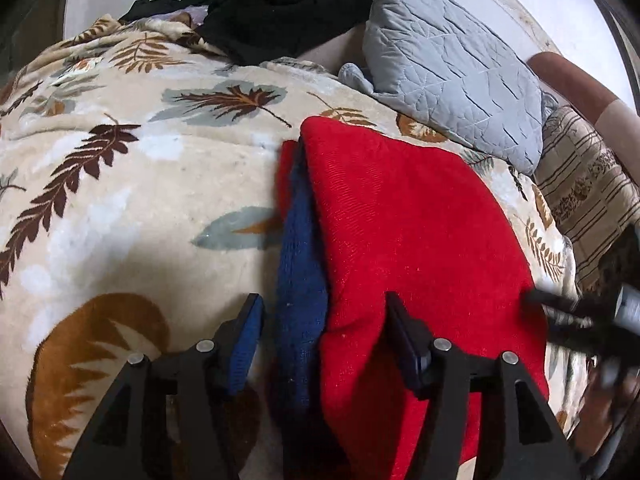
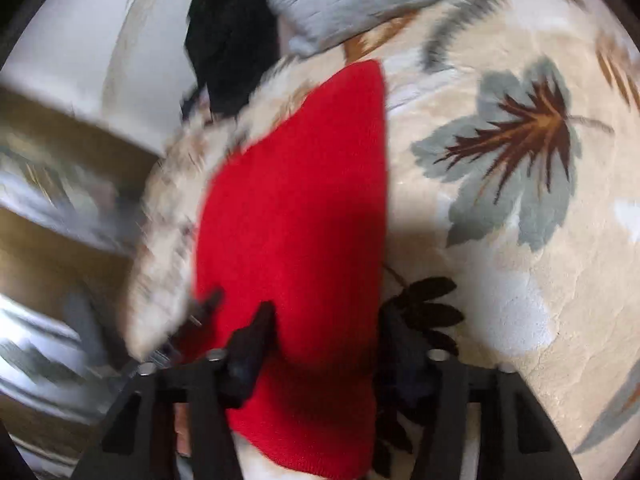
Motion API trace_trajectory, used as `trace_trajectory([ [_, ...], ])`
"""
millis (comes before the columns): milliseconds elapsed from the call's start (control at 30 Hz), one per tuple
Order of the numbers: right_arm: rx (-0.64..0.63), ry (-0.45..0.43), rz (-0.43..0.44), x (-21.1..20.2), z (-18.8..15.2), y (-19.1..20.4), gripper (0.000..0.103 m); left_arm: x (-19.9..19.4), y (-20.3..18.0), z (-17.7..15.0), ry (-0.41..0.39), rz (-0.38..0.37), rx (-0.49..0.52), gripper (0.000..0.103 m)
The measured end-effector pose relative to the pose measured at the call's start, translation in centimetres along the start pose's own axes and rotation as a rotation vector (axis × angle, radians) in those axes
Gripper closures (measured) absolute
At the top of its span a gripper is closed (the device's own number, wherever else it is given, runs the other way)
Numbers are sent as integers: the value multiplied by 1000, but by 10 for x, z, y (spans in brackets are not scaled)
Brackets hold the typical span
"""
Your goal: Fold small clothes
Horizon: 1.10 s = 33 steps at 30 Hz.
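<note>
1. Both grippers are seen angled downward over a red knitted garment (image 1: 404,216) that lies on a leaf-patterned blanket (image 1: 120,184). The left gripper (image 1: 324,320) is held with its jaws apart, nothing pressed between the pads.
2. A blue knitted part (image 1: 302,280) of the garment is seen along the red fabric's left edge, lying between the left gripper's fingers; the right-hand finger is placed over the red fabric, the left-hand one over the blanket.
3. The right gripper (image 2: 326,320) is likewise held apart, straddling the near end of the red garment (image 2: 296,208); no pinch can be made out, and the view is blurred.
4. In the left wrist view the right gripper (image 1: 560,312) is found, blurred, at the garment's right edge.
5. Farther off, a grey quilted pillow (image 1: 448,72) and a black garment pile (image 1: 280,8) are seen; a striped cloth (image 1: 588,200) lies to the right.
</note>
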State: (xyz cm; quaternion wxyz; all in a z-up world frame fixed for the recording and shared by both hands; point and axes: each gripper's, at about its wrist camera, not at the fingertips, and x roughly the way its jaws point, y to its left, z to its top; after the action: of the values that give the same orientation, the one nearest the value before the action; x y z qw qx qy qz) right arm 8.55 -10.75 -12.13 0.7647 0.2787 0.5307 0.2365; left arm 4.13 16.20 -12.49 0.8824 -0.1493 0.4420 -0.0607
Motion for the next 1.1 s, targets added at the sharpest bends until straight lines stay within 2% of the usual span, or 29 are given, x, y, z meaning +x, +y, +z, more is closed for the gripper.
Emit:
trace_trajectory([
  [33,19,-37,23,-9,5,-3,41,0,0,0,0,-4,-5,40],
  [100,48,-100,46,-20,21,-9,30,0,0,1,1,-4,-9,40],
  [167,90,-76,97,-10,38,-16,30,0,0,1,0,-7,-3,40],
  [233,119,-14,104,14,50,-21,30,0,3,1,5,-17,-9,40],
  [300,89,26,86,30,57,-17,53,0,4,1,7,-21,-15,40],
  [333,1,-5,-1,25,55,2,57,0,5,1,7,-19,-14,40],
  [400,-162,-67,-124,10,42,35,65,0,4,1,7,-17,-9,40],
  [433,-197,-80,-161,8,38,42,65,0,2,1,8,-20,-6,40],
  [467,-212,-68,-204,11,37,41,65,1,1,0,6,-19,-2,40],
  [500,-194,-54,-209,14,39,35,64,0,0,0,1,-11,5,40],
  [533,-118,-49,-153,13,44,24,61,-1,0,0,-3,-7,10,40],
  [567,-69,-55,-104,9,47,16,53,-1,0,-1,-3,-6,10,40],
  [633,-16,-95,-25,0,55,10,45,0,1,0,0,-10,4,40],
  [700,16,-114,25,1,61,6,31,0,0,0,-1,-8,6,40],
  [733,49,-106,50,8,67,1,29,0,0,0,-2,-7,9,40],
  [767,75,-76,56,19,72,-4,29,0,0,0,-2,-8,8,40],
  [800,103,-36,61,31,76,-10,33,0,1,0,-2,-8,6,40],
  [833,103,-11,67,38,77,-9,49,0,2,0,-1,-7,3,40],
  [867,45,-15,21,37,77,2,58,0,3,0,0,-9,-1,39],
  [900,-21,-36,-28,33,76,16,60,0,3,0,1,-10,-4,39],
  [967,-136,-83,-117,23,69,38,61,1,2,0,2,-13,-4,39],
  [1033,-125,-36,-174,36,71,26,60,1,1,0,-3,-8,3,39],
  [1100,-55,-51,-110,31,70,13,49,0,2,-1,-7,-6,7,39],
])
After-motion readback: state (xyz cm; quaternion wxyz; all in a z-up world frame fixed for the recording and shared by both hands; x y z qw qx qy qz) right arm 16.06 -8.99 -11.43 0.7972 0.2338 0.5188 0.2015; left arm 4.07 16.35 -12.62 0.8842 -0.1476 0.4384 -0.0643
